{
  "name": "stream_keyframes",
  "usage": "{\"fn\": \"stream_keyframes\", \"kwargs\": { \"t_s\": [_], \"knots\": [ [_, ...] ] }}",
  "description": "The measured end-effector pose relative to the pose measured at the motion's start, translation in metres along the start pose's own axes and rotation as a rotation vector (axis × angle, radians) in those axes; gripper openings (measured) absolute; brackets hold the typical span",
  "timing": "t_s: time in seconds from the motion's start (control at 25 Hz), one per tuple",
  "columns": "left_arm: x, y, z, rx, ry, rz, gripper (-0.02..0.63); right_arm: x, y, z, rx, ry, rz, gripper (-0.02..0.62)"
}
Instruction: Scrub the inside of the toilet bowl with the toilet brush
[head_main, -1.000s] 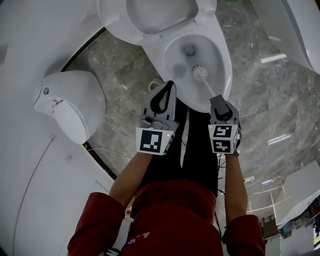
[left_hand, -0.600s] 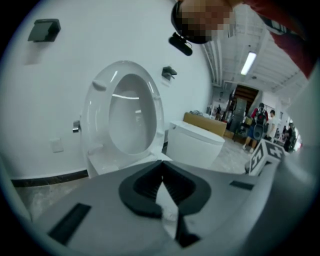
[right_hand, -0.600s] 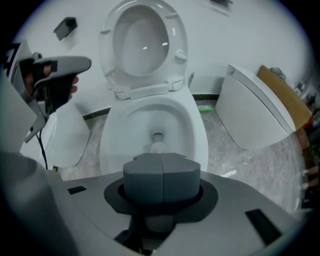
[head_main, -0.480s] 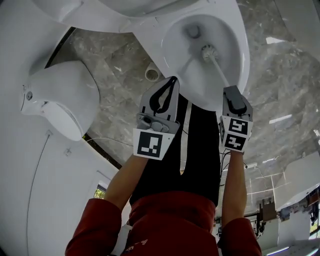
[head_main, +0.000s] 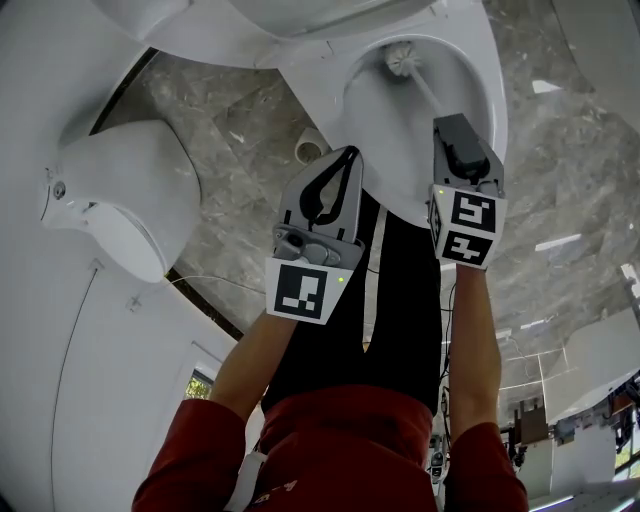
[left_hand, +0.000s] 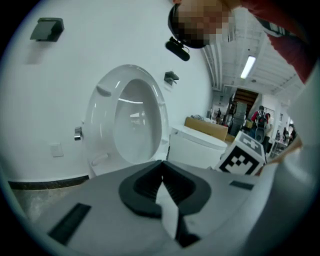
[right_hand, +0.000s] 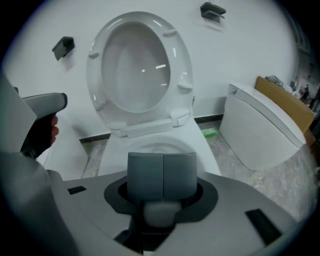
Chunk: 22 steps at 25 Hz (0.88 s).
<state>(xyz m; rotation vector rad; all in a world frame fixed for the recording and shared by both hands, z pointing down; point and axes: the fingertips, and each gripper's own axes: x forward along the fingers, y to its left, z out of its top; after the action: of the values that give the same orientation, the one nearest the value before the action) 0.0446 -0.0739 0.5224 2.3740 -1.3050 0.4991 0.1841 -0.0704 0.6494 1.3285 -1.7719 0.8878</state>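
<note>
The white toilet bowl (head_main: 488, 95) is at the top of the head view with its seat and lid (right_hand: 140, 65) raised. A white toilet brush head (head_main: 399, 60) rests against the far inner wall of the bowl. Its handle runs back to my right gripper (head_main: 447, 125), which is shut on the pale handle (right_hand: 160, 214) and points steeply down over the bowl (right_hand: 159, 148). My left gripper (head_main: 346, 156) hangs left of the bowl's near rim, jaws shut and empty (left_hand: 161, 176).
A second white toilet with closed lid (head_main: 125, 205) stands at the left, and another (right_hand: 265, 125) at the right. Grey marble floor (head_main: 230, 140) lies between them. A small green item (right_hand: 210, 132) lies by the wall.
The right gripper pushed forward and down, sliding the brush head from the bowl's middle to its far wall. The left gripper sank slightly and stayed shut.
</note>
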Motion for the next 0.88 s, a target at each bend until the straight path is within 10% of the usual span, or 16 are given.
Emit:
{"fn": "stream_keyframes", "kwargs": {
  "t_s": [0.32,0.6,0.88],
  "knots": [
    [-0.009,0.008,-0.014,-0.017,0.024,0.015,0.000,-0.024,0.075,-0.076,-0.103,0.154,0.171,0.147],
    [-0.008,-0.004,-0.024,-0.025,0.038,-0.006,0.000,-0.050,0.006,-0.134,-0.060,0.261,0.002,0.146],
    [-0.003,-0.011,-0.019,-0.006,0.020,-0.029,0.000,-0.024,-0.030,-0.077,-0.100,0.181,-0.084,0.146]
  ]
}}
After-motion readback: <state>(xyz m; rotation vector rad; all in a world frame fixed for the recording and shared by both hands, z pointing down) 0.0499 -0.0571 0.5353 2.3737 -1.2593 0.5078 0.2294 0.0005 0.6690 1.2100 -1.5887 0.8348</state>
